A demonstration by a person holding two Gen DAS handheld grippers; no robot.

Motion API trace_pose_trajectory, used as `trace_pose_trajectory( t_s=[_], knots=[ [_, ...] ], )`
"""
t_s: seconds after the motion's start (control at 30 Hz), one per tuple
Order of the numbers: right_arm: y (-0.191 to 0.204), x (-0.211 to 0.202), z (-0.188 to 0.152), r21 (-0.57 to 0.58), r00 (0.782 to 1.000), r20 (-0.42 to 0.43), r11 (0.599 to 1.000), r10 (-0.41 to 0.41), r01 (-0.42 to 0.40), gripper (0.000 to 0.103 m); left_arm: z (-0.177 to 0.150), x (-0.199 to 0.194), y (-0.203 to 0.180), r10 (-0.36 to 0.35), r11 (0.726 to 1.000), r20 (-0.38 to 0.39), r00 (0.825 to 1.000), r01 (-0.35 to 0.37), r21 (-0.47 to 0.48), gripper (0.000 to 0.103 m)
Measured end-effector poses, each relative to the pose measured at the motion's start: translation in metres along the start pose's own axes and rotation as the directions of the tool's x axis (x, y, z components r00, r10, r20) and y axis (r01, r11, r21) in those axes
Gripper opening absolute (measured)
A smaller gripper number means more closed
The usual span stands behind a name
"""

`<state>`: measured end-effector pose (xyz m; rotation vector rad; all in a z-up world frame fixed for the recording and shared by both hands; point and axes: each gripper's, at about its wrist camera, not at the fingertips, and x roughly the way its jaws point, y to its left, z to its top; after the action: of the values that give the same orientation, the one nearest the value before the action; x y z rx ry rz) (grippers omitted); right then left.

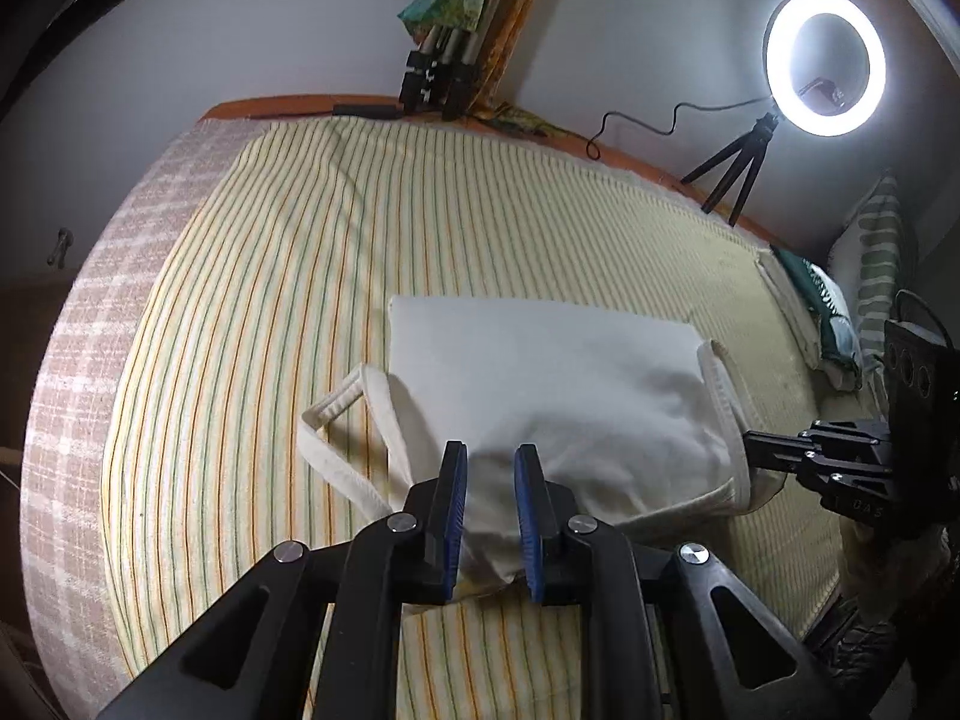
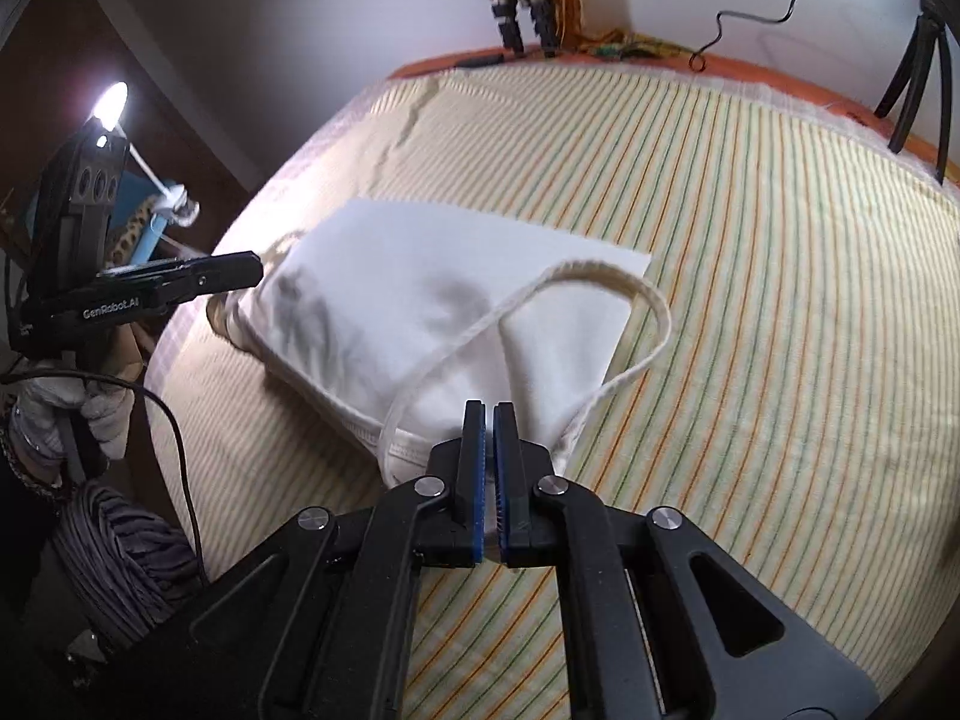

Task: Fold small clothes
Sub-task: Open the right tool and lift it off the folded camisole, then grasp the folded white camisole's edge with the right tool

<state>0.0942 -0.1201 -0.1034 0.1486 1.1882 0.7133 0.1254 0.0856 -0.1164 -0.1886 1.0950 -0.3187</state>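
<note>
A small white sleeveless top (image 1: 552, 378) lies partly folded on the striped bedsheet (image 1: 270, 276); it also shows in the right wrist view (image 2: 420, 306). My left gripper (image 1: 491, 456) stands with its jaws slightly apart around the near edge of the top, with cloth between the blue pads. My right gripper (image 2: 489, 411) is shut on the top's near edge by the strap loop (image 2: 624, 282). The right gripper also shows at the top's right side in the left wrist view (image 1: 756, 444). The left gripper shows at the top's left corner in the right wrist view (image 2: 252, 270).
A ring light on a small tripod (image 1: 822, 66) stands at the bed's far right edge, its cable (image 1: 648, 120) trailing along the wooden frame. Pillows (image 1: 864, 276) sit at the right. Tripod legs (image 1: 438, 78) lean on the back wall. A lamp (image 2: 111, 102) glows beyond the bed's left side.
</note>
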Motion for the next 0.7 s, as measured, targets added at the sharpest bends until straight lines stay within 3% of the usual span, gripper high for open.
trace_pose_trajectory(
  t_s=[0.17,0.27,0.4,0.47,0.53,0.7],
  knots=[
    [0.009,-0.006,-0.031,-0.099,0.997,-0.071,0.995,-0.018,0.011,0.003,-0.034,-0.002,0.010,0.040,0.999,-0.065,0.997,-0.039,0.024,0.014],
    [0.005,-0.013,-0.043,-0.086,0.996,-0.085,0.996,-0.010,0.003,0.003,-0.051,-0.008,0.014,0.040,0.999,-0.080,0.996,-0.039,0.021,0.014],
    [0.001,-0.031,-0.040,-0.068,1.000,-0.013,0.998,0.006,-0.007,0.003,-0.056,-0.026,0.009,0.043,0.999,-0.036,0.998,-0.042,0.027,0.014],
    [-0.009,-0.036,-0.032,-0.010,0.999,0.041,1.000,-0.025,0.025,0.013,-0.050,-0.036,0.004,0.037,0.999,0.007,0.999,-0.038,0.031,0.014],
    [-0.029,-0.037,-0.027,0.081,0.996,0.083,0.997,-0.026,0.020,0.044,-0.045,-0.042,-0.003,0.045,0.998,0.042,0.998,-0.047,0.044,0.014],
    [-0.085,-0.019,-0.021,0.318,0.991,0.115,0.942,0.069,-0.103,0.046,-0.038,-0.036,-0.004,0.026,0.999,0.053,0.998,-0.028,0.028,0.014]
  ],
)
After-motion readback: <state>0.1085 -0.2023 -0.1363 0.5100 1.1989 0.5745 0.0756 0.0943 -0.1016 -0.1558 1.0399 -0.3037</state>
